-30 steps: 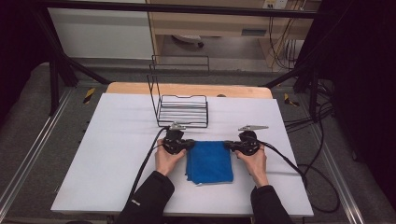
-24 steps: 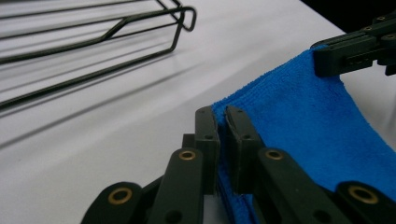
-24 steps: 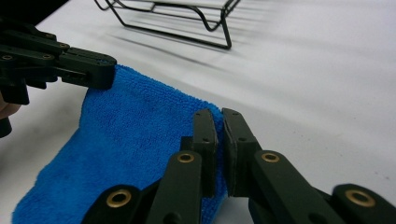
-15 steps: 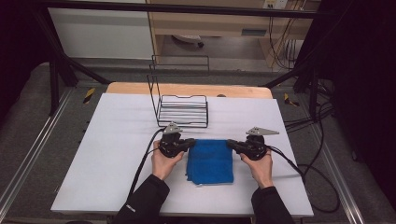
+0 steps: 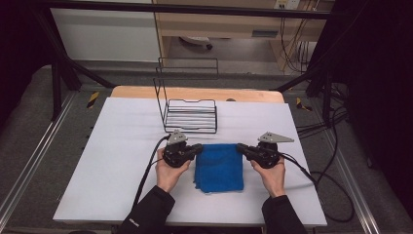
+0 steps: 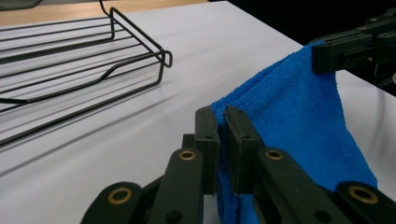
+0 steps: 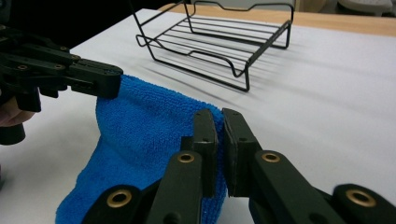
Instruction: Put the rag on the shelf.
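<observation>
A blue folded cloth (image 5: 219, 166) hangs between my two grippers, its far edge lifted off the white table and its near part still resting on it. My left gripper (image 5: 198, 147) is shut on the cloth's far left corner; in the left gripper view the blue cloth (image 6: 289, 116) is pinched between the black jaws of the left gripper (image 6: 222, 114). My right gripper (image 5: 240, 147) is shut on the far right corner, and the right gripper view shows the cloth (image 7: 144, 135) clamped in the right gripper (image 7: 219, 116).
A black wire rack (image 5: 189, 109) with a tall back frame stands on the table just beyond the cloth. The white table top (image 5: 112, 161) spreads wide on both sides. Cables (image 5: 316, 180) trail off the right edge.
Both grippers have risen and drawn slightly toward the person, lifting the cloth's far edge off the table. The jaws stay closed on the corners.
</observation>
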A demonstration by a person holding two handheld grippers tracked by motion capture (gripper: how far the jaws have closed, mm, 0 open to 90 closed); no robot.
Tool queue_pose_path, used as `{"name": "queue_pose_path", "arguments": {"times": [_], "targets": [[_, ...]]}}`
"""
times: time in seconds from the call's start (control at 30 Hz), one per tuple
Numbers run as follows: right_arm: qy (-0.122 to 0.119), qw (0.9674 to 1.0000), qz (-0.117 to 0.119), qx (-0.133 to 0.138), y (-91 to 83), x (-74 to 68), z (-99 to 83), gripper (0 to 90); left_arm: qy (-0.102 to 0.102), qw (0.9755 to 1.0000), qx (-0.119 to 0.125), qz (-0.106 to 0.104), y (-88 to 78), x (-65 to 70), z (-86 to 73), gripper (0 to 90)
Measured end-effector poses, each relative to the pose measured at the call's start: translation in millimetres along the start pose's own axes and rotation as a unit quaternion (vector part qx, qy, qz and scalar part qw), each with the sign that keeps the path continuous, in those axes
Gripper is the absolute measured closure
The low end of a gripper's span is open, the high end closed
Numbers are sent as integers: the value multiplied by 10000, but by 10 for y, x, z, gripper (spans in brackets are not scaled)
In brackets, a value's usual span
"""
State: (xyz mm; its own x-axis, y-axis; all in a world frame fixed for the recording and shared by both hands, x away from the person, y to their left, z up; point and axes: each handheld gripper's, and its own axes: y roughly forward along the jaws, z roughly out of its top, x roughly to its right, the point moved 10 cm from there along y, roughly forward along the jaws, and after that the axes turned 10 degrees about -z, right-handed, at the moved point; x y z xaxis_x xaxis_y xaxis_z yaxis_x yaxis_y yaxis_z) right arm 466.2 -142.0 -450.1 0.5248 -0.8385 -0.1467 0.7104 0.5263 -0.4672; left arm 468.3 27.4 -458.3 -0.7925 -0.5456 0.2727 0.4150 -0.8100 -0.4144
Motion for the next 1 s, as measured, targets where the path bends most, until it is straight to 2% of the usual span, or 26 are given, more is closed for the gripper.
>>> {"name": "queue_pose_path", "arguments": {"times": [0.17, 0.5, 1.0], "targets": [[-163, 9996, 15, 236, -65, -63, 104, 855, 36, 9999, 162, 31, -68, 15, 62, 840], [-272, 9988, 49, 412, -137, -138, 212, 855, 41, 9994, 357, -6, -158, 42, 137, 840], [-272, 9960, 21, 854, -314, -178, 427, 856, 401, 9964, 741, 7, -336, 197, 428, 841]]}}
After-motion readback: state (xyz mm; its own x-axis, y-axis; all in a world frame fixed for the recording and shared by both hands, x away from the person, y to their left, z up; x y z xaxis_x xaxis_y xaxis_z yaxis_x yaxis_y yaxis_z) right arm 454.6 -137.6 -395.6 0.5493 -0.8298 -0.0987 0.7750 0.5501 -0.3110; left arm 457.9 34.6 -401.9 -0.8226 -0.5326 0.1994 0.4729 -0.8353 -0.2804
